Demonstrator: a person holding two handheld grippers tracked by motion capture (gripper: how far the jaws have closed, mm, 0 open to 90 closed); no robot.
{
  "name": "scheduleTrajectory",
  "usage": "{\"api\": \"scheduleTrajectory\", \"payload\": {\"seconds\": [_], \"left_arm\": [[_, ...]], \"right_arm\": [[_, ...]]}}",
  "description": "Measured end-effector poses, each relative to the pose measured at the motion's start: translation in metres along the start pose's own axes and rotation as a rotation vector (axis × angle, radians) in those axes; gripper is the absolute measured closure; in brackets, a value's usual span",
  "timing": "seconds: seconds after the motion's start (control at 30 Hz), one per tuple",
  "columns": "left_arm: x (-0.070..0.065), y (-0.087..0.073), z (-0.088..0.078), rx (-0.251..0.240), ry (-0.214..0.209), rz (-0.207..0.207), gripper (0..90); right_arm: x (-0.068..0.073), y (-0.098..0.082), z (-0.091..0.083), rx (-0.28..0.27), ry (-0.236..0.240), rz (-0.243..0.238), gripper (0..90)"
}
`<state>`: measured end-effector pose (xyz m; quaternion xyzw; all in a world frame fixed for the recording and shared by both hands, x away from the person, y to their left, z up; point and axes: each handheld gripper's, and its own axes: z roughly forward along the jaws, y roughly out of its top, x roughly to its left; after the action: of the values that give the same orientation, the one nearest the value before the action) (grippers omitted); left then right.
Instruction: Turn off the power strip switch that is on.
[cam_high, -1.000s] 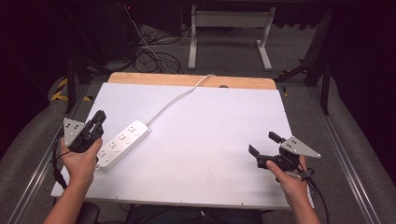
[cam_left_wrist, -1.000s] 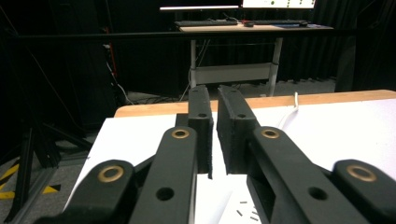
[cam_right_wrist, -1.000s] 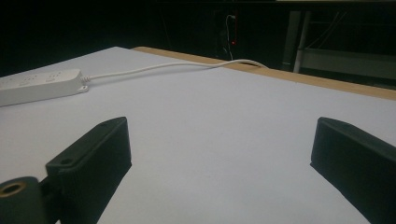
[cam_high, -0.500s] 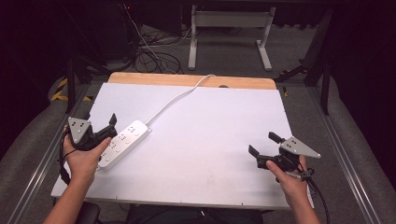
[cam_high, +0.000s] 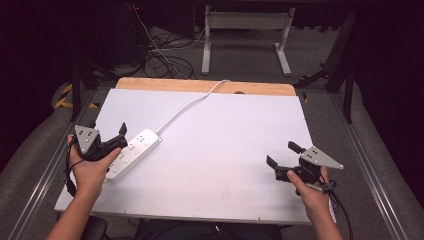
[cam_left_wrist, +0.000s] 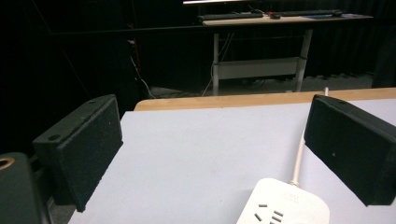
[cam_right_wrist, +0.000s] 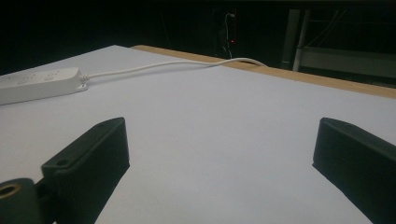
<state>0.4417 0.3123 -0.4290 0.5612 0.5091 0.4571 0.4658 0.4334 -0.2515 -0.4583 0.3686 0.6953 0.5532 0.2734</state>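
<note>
A white power strip (cam_high: 134, 154) lies at an angle on the left part of the white tabletop (cam_high: 225, 130). Its white cable (cam_high: 187, 107) runs to the far wooden edge. My left gripper (cam_high: 120, 137) hovers over the strip's near half, and its jaws have just been opening. In the left gripper view the jaws of that gripper (cam_left_wrist: 215, 154) stand wide apart. The strip's end (cam_left_wrist: 285, 205) lies low between them, untouched. My right gripper (cam_high: 281, 154) is open near the front right. The right gripper view (cam_right_wrist: 219, 154) has only bare tabletop between the jaws, with the strip (cam_right_wrist: 39, 84) far off.
A wooden strip (cam_high: 200, 86) borders the table's far edge. Behind it stand a desk frame (cam_high: 245, 30) and tangled floor cables (cam_high: 165, 57). Metal rails (cam_high: 370, 165) run along both sides of the table.
The left gripper's jaws went from shut to wide open, and the hand shifted slightly toward the power strip. The right hand and gripper stayed where they were.
</note>
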Motion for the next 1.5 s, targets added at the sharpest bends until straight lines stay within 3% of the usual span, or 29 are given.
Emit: {"api": "scheduleTrajectory", "payload": {"seconds": [0.83,1.5], "left_arm": [[0.0072,-0.0026,-0.0069,-0.004,0.016,-0.010,5.8],[0.0068,-0.0045,-0.0076,0.005,0.001,-0.003,6.3]], "right_arm": [[0.0001,0.0016,0.0067,-0.010,0.033,-0.009,2.5],[0.0010,0.0018,0.0081,-0.008,0.038,-0.014,2.4]]}}
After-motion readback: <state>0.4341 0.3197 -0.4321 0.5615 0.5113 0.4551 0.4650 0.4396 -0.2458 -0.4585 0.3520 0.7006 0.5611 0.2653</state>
